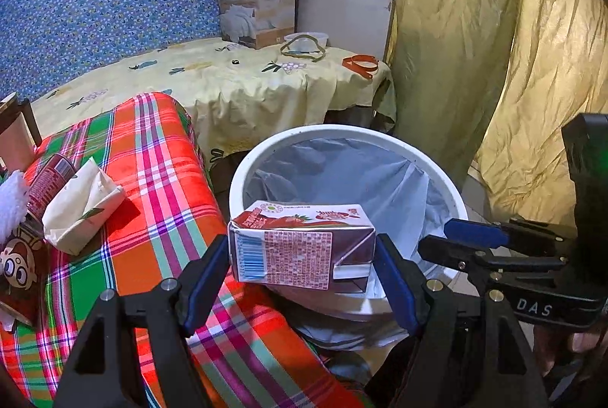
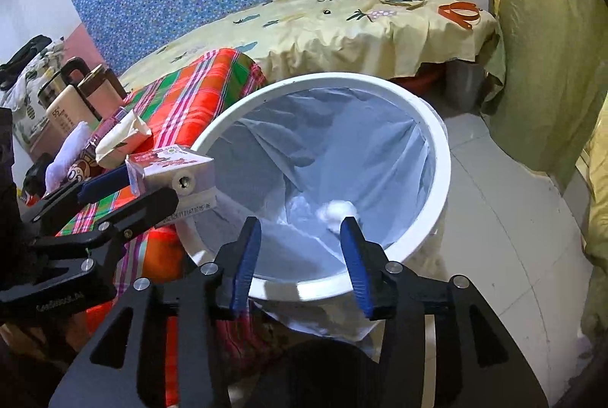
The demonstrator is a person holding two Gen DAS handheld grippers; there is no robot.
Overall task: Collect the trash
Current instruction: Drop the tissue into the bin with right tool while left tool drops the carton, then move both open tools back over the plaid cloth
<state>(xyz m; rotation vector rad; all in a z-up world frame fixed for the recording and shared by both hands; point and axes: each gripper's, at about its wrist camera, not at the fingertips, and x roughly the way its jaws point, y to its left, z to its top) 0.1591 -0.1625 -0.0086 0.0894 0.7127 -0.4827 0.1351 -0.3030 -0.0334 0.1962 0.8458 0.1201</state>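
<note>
While over the bin: left gripper (image 1: 304, 275) fingers clamp the strawberry milk carton (image 1: 300, 248).
Carton hangs above white lined bin (image 2: 437, 142) rim at 9 o'clock; right gripper (image 2: 300, 256) fingers parted, empty; white wad (image 2: 340, 208) inside.

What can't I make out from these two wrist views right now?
- Bin bottom: folds of the liner hide it in both views.
- White wad: blurred in the right wrist view; material unclear.
- Red can: mostly covered by the tissue pack in the left wrist view.
- Carton print: too small to read.
</note>
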